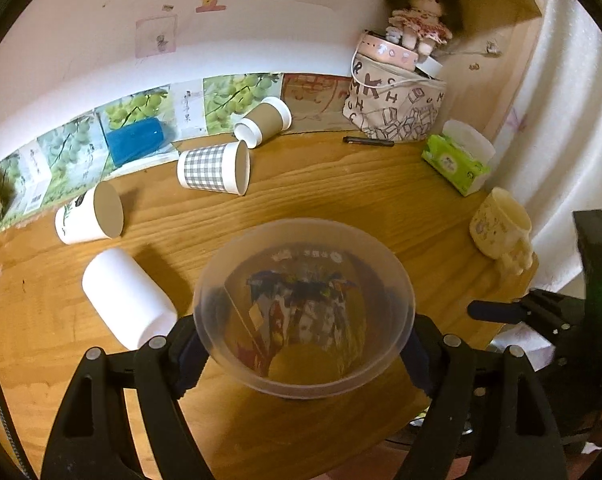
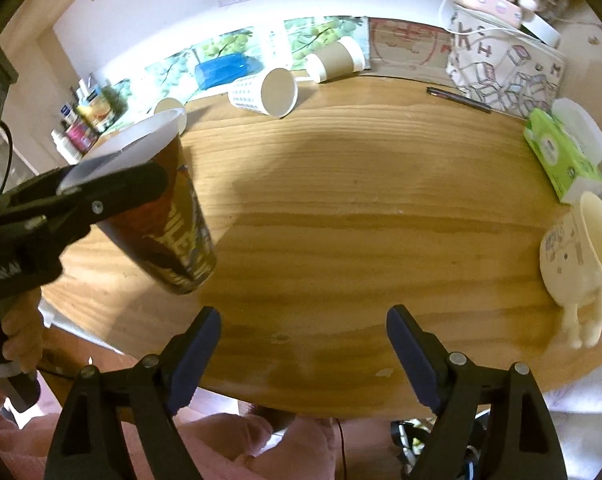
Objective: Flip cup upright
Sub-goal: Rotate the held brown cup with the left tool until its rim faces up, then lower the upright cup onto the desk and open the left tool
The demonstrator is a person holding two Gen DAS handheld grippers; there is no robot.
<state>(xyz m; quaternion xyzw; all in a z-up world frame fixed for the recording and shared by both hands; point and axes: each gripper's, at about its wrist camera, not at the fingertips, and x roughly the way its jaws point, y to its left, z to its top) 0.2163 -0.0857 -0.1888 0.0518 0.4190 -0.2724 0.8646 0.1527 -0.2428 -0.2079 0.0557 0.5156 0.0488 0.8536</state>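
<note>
My left gripper [image 1: 305,344] is shut on a clear plastic cup with a dark printed sleeve [image 1: 305,312]. I hold it near upright, tilted, mouth towards the camera, above the wooden table [image 1: 341,184]. In the right wrist view the same cup [image 2: 173,224] hangs at the left with its base just above the table, in the left gripper's fingers [image 2: 101,196]. My right gripper [image 2: 303,354] is open and empty over the table's near edge.
Several cups lie on their sides at the back: white [image 1: 129,300], white printed [image 1: 89,216], checked [image 1: 215,168], brown-sleeved [image 1: 265,120], blue [image 1: 137,140]. A cream mug [image 2: 577,248] lies at the right edge. A tissue pack [image 2: 561,156], a pen [image 2: 457,98] and a fabric bag [image 1: 397,108] stand at the back right.
</note>
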